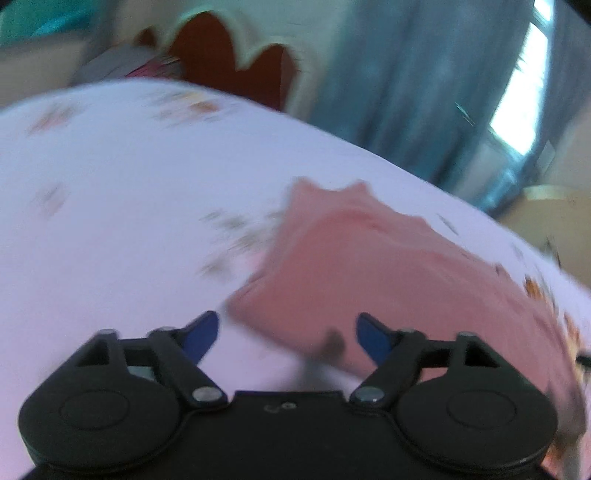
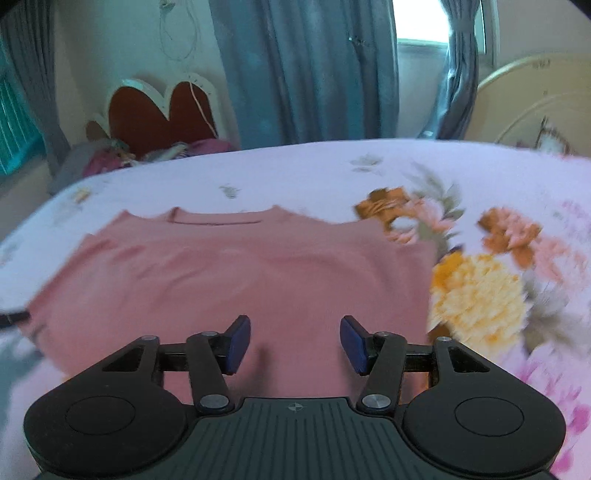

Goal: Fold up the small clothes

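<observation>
Looking along my right gripper (image 2: pixel 295 343), I see its blue pads (image 2: pixel 239 343) standing well apart with nothing between them, poised over the near hem of a pink shirt (image 2: pixel 236 273). That shirt lies spread flat on a pale bedsheet (image 2: pixel 295 173) printed with flowers, its neckline at the far edge and its body running toward me; a large yellow and orange flower print (image 2: pixel 476 295) sits just beside the shirt's right edge. My left gripper (image 1: pixel 287 338) is likewise wide open and empty, blue fingertips (image 1: pixel 201 338) splayed, and from its tilted, heavily blurred view the pink shirt (image 1: pixel 369 273) appears ahead and to the right of the fingers, resting on the same bedsheet (image 1: pixel 129 192). I cannot tell from either camera whether any pad is touching the cloth (the smear in the left view makes contact impossible to judge). Beyond the bed I see a red headboard (image 2: pixel 155 118) with a scalloped white border, some crumpled clothes (image 2: pixel 118 158) heaped below it, and blue-grey curtains (image 2: pixel 306 70) hanging beside a bright window (image 2: pixel 421 22). A dark strip pokes in at the left edge of the right view, too unclear to name.
</observation>
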